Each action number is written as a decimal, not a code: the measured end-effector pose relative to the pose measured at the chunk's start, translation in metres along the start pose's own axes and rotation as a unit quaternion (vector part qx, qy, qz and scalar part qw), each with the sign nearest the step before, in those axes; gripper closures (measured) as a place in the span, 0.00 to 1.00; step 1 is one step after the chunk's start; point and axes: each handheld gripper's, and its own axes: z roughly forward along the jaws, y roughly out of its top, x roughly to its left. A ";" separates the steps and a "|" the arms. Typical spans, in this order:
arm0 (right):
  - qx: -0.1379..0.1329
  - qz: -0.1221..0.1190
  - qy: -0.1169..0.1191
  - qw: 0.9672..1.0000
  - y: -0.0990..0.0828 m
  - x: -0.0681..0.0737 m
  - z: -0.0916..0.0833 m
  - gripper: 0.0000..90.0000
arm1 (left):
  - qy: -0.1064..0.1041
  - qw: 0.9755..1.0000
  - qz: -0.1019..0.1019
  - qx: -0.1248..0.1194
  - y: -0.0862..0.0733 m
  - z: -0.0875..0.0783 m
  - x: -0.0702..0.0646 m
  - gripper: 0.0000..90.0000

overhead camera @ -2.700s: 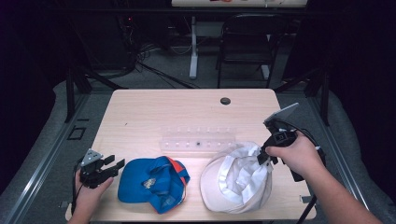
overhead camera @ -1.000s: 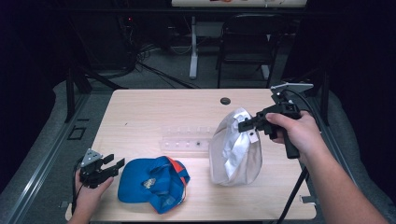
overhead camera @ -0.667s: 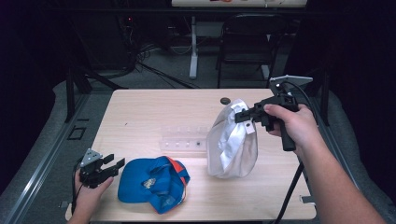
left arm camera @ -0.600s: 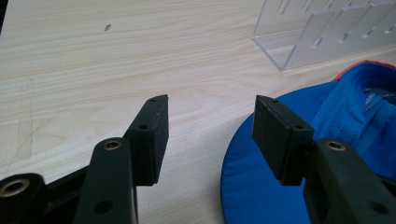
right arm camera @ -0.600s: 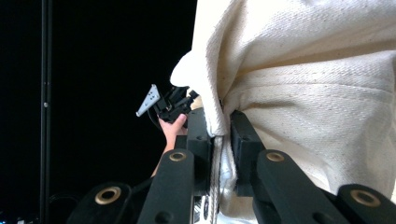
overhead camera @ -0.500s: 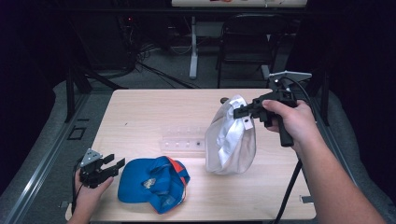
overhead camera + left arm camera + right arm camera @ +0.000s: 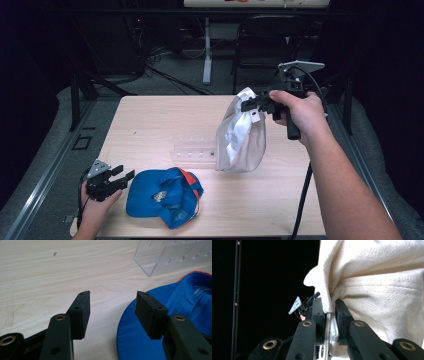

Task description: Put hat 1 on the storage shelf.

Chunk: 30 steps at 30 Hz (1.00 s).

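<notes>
My left tool point(image 7: 121, 177) rests on the bench point(image 7: 150, 120) near edge, jaws apart, empty, just beside the blue cap point(image 7: 165, 196). Farther off, my right tool point(image 7: 248, 106) is clamped on the white cap point(image 7: 241, 139), hanging above the bench.

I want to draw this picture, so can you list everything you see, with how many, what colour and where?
White cloth cap: one, cream-white, hanging above the table's right half from the right gripper.
Blue cloth cap with orange trim: one, lying near the table's front edge.
Clear plastic rack: one, see-through, mid-table.
Light wooden table: one, pale wood.
Dark chair: one, behind the table.
Left gripper: one, black, open, front left, beside the blue cap.
Right gripper: one, black, shut on the white cap.
</notes>
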 end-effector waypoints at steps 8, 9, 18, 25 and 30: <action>-0.006 0.007 0.011 1.000 0.013 0.008 0.017 0.90 | 0.001 1.000 -0.001 0.001 0.000 0.000 0.002 0.52; -0.007 0.006 0.010 1.000 0.014 0.010 0.019 0.90 | 0.001 1.000 -0.001 0.001 0.000 0.000 0.002 0.52; -0.010 0.011 0.014 1.000 0.025 0.021 0.040 0.90 | 0.000 1.000 0.003 -0.002 0.001 0.002 0.002 0.52; -0.008 0.012 0.014 1.000 0.030 0.026 0.051 0.90 | -0.002 1.000 0.003 -0.005 0.001 0.002 0.002 0.52; -0.005 0.011 0.012 1.000 0.036 0.030 0.064 0.90 | -0.006 1.000 0.016 -0.014 0.002 -0.001 -0.002 0.51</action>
